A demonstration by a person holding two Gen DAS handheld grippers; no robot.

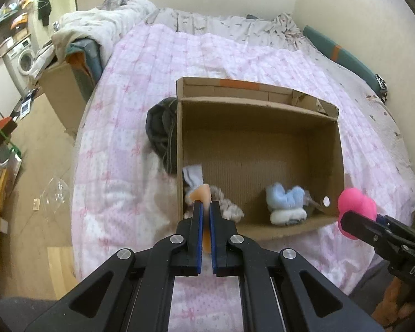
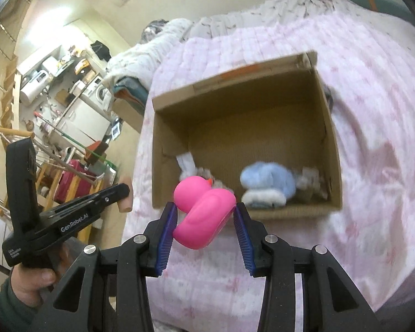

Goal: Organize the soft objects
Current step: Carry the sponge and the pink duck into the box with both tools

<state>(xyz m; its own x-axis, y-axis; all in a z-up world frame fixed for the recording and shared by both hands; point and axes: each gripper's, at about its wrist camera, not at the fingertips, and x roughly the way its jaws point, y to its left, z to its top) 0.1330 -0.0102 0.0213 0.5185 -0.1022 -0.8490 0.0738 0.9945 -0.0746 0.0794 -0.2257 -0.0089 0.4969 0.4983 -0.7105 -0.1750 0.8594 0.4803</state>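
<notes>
An open cardboard box [image 1: 337, 149] lies on the pink quilted bed. At its near end are a fluffy blue piece [image 1: 285, 196] on a white one [image 1: 287, 216], a beige fuzzy piece [image 1: 228, 204] and a pale blue-white cloth [image 1: 192, 174]. My left gripper [image 1: 206, 203] is shut on a thin peach-coloured soft thing [image 1: 202, 192], above the box's near left corner. My right gripper [image 2: 205, 207] is shut on a pink rubber duck [image 2: 204, 215] in the air before the box [image 2: 333, 144]. The duck [image 1: 357, 206] also shows at the box's near right corner.
A dark bundled garment [image 1: 160, 132] lies against the box's left wall. Rumpled bedding [image 1: 102, 25] is piled at the head of the bed. Left of the bed are bare floor, another cardboard box [image 1: 61, 94] and a washing machine [image 1: 25, 61]. A hand [image 2: 33, 279] holds the left gripper [image 2: 123, 191].
</notes>
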